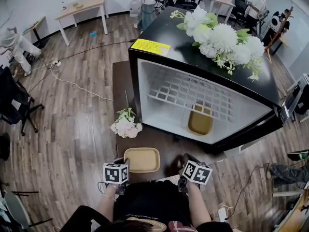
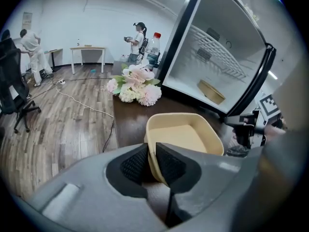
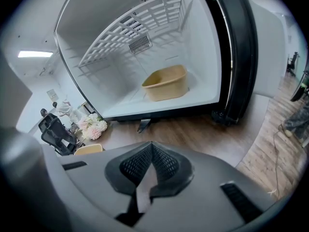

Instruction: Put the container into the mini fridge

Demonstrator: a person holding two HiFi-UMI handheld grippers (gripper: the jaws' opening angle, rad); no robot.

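My left gripper [image 2: 150,149] clamps the container [image 2: 181,135] by its near wall, ready to lift it into the open fridge [image 1: 164,28]. Right gripper [image 3: 151,148] closed, empty, not needed.

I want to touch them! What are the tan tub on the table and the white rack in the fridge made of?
Tub: probably plastic, matte tan; thin smooth walls and a rounded rim, though it could be moulded fibre. Rack: likely metal wire with a white coat; thin crossed bars in a grid.
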